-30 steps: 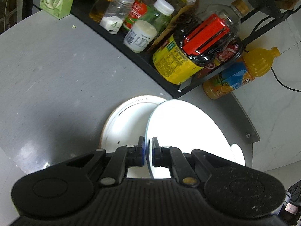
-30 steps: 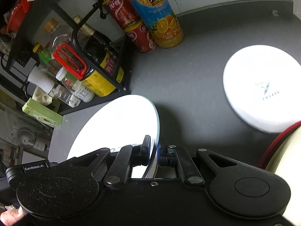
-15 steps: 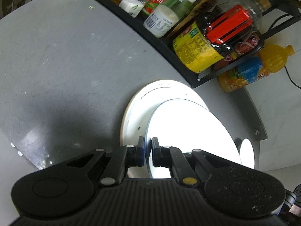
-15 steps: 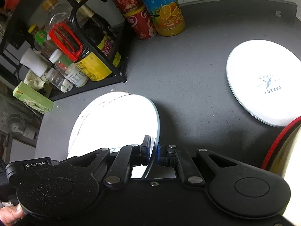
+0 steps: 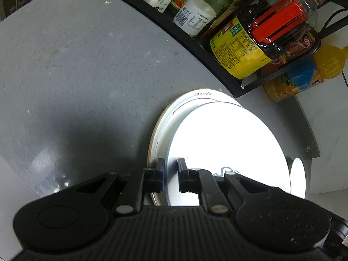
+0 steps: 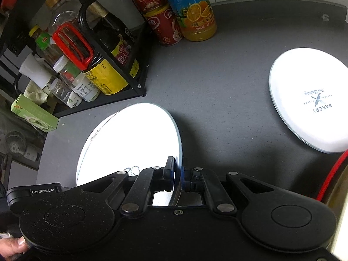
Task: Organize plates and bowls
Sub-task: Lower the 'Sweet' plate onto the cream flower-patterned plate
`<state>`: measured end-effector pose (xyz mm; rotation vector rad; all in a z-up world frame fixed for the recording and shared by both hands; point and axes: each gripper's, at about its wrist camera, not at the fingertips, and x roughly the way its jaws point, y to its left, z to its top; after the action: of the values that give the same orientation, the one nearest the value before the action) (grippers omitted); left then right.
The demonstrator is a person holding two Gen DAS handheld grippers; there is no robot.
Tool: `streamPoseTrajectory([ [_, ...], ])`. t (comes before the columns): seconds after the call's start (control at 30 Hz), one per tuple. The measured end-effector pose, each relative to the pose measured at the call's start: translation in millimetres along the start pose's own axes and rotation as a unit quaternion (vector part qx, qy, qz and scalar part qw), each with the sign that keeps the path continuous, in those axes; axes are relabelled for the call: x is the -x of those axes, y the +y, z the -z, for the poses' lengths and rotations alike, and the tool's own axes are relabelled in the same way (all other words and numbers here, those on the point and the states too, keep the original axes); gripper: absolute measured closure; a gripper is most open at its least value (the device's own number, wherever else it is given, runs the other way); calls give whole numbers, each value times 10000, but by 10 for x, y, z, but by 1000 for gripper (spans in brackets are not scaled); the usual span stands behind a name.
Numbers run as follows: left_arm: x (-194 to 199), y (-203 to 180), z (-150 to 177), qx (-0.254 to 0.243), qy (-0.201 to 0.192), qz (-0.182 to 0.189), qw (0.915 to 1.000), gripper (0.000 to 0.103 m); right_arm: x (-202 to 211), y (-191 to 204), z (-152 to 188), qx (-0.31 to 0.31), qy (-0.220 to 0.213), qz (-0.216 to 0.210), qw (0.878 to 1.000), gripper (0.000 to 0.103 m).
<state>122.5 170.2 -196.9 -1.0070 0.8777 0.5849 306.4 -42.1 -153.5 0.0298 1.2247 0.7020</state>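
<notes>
A white plate (image 5: 224, 143) is held by its rim between both grippers, just above a larger white plate (image 5: 174, 111) lying on the grey counter. My left gripper (image 5: 170, 175) has its fingers slightly parted around the plate's rim. My right gripper (image 6: 178, 177) is shut on the opposite rim of the same plate (image 6: 134, 139); the lower plate (image 6: 93, 137) peeks out beneath it. Another white plate (image 6: 308, 100), printed "BAKERY", lies on the counter at the right.
A black wire rack (image 6: 121, 74) with bottles and jars stands behind the plates. An orange juice bottle (image 6: 191, 10) and red cans (image 6: 161, 24) stand beside it. A green box (image 6: 34, 113) lies left. A red-rimmed object (image 6: 332, 174) is at the right edge.
The held plate has moved over the lower plate and come down closer to it. The left gripper's fingers have parted a little around the rim.
</notes>
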Motion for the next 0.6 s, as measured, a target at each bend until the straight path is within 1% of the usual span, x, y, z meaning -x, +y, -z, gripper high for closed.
streamPoseTrajectory([
  [0.13, 1, -23, -52, 18, 195, -93, 9998, 94, 4, 8, -26, -12, -21, -4, 10000, 97],
  [0.27, 55, -111, -109, -167, 324, -312, 9988, 92, -13, 19, -33, 4, -29, 34, 10000, 97],
  [0.33, 109, -139, -127, -246, 274, -336, 9988, 89, -29, 31, -21, 34, -14, 90, 10000, 96],
  [0.43, 189, -156, -138, -341, 167, -315, 9988, 82, -65, 39, -2, 18, 52, 101, 9999, 95],
  [0.5, 217, -153, -142, -371, 104, -297, 9988, 76, -66, 64, 6, 100, 22, 141, 9998, 94],
  [0.6, 230, -108, -141, -347, 71, -414, 9985, 74, -80, 94, 2, 208, 12, 191, 9996, 94],
])
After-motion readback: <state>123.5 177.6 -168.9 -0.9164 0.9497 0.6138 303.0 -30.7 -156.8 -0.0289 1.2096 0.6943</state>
